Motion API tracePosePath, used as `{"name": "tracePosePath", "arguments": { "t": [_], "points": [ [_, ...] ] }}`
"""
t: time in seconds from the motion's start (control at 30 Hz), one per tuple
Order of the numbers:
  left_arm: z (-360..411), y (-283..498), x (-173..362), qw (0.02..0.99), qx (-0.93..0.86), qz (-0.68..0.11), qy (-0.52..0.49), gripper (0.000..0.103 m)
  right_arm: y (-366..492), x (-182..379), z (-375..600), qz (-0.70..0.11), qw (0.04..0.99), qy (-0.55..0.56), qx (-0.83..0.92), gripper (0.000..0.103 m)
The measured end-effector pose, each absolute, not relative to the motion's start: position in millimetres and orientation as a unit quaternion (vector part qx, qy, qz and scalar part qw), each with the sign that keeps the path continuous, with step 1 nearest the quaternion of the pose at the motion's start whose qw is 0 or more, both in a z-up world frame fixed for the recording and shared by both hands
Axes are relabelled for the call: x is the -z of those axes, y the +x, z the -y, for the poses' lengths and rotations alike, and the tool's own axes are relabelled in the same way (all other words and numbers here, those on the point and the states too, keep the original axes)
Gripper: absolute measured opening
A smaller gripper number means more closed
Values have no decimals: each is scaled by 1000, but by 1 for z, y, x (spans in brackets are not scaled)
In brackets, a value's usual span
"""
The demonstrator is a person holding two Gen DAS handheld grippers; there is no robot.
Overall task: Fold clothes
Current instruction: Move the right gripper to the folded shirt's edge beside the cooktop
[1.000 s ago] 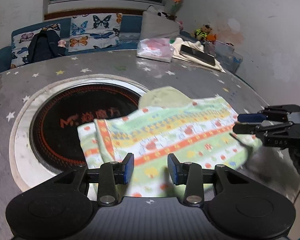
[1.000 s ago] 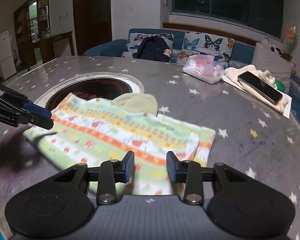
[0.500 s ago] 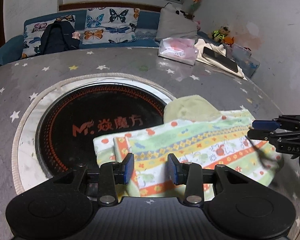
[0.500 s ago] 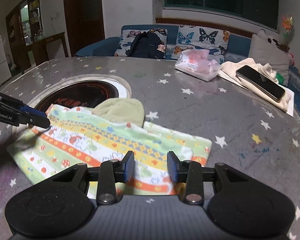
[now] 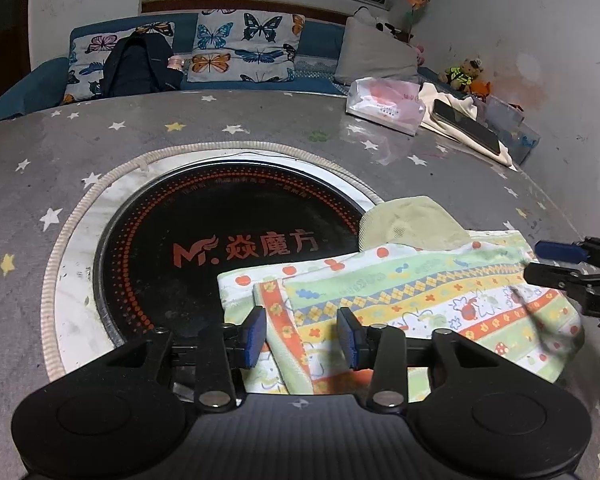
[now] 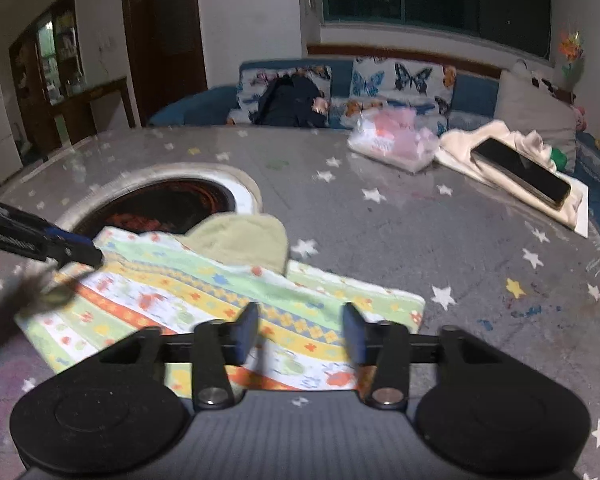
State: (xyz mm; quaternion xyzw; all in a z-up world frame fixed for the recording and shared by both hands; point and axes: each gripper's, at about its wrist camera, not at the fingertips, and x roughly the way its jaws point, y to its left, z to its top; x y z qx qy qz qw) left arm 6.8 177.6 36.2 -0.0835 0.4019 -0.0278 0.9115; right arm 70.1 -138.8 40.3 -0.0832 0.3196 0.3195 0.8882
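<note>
A child's printed garment point(image 5: 400, 300) lay folded into a flat oblong on the star-patterned worktop point(image 5: 260, 120), one end reaching over the rim of the round black cooktop point(image 5: 220, 240) set into it. Judged from how it lay, the main folds were done: layered edges showed at the end nearest the left tool point(image 5: 302, 334), where an orange-banded flap sat on top of a paler layer. What seemed left was a last halving or a squaring-up, since a plain pale-green part point(image 5: 412, 222), perhaps a hood or a lining, stuck out past the far long edge and the corner by the right tool point(image 6: 300, 332) looked rumpled.

Both tools stood released over the cloth, one at each end. The left tool's jaws had just been opening a little, and the right tool's a good deal wider; in each wrist view the garment showed through the gap, and no pad pressed on it.

The fabric looked soft and thin, striped in light green, yellow, white and orange with small cartoon figures, red dots and a row of diamond shapes. It lay mostly flat, with mild wrinkles.

Well apart at the far side of the worktop sat a pink-and-white plastic packet point(image 6: 392, 144) and a dark phone point(image 6: 520, 172) resting on a cream cloth point(image 6: 460, 152).
</note>
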Motion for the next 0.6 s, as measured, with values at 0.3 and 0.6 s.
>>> {"name": "tracePosePath", "arguments": {
  "t": [0.3,0.6],
  "points": [
    [-175,-10,-47,917,16,-391,-76,67,35,-50,131,-285,898,-73,-328,103],
    [-182,-21,-50,919,-10,-387,-78,85,5,-51,106,-267,894,-90,-349,103]
  ]
}}
